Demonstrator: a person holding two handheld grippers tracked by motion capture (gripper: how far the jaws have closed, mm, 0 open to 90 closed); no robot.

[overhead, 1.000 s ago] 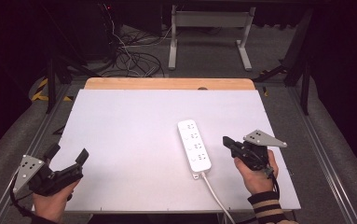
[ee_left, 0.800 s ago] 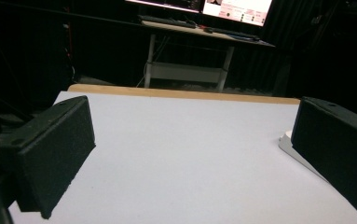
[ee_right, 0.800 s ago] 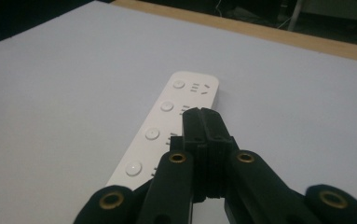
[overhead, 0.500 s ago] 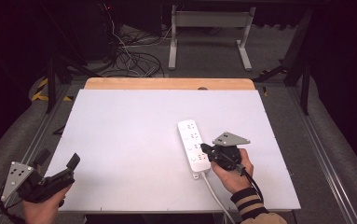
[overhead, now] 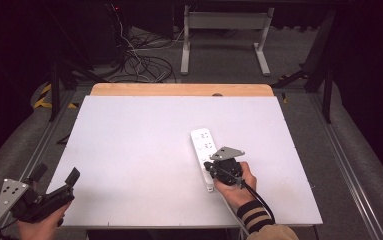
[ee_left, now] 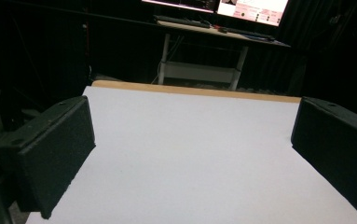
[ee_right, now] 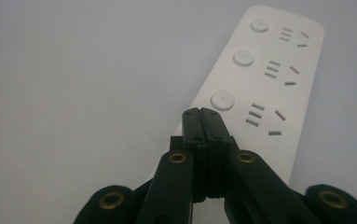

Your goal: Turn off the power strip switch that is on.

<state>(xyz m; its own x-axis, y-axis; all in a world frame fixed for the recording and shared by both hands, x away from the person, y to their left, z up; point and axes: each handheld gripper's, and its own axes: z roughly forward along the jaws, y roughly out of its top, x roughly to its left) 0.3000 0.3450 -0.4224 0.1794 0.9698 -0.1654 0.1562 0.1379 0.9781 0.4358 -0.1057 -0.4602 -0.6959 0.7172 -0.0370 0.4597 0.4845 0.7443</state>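
So the right gripper (overhead: 210, 165) is sitting right over the near end of the white power strip (overhead: 202, 147), and its jaws are pressed fully together with nothing between them. In the right gripper view the closed tips (ee_right: 201, 113) are hovering over the strip's near portion, just short of the closest round button (ee_right: 222, 100). I can't tell if the tips are actually touching the plastic or just floating above it.

The strip (ee_right: 264, 79) is running away from that gripper: its long axis is stretching forward from the jaw tips, slanting a bit to the right in that view, with three button-and-socket sets lined up one beyond the other. Its cable is trailing back under the right hand (overhead: 235, 180) toward the person.

The left gripper (overhead: 54, 192) is hanging way off at the near left corner of the white table (overhead: 144, 150), well apart from the strip. Its jaws are spread wide and it's holding nothing; the left gripper view is just looking between the two black pads (ee_left: 55, 149) at bare tabletop (ee_left: 190, 154).

My guess is the right hand is the one doing the work here, since it's practically on top of the strip. With the tips shut like that it's looking like a poke at the nearest button, which is lying just ahead of the tips along the strip's length, so a short nudge forward and down would get there
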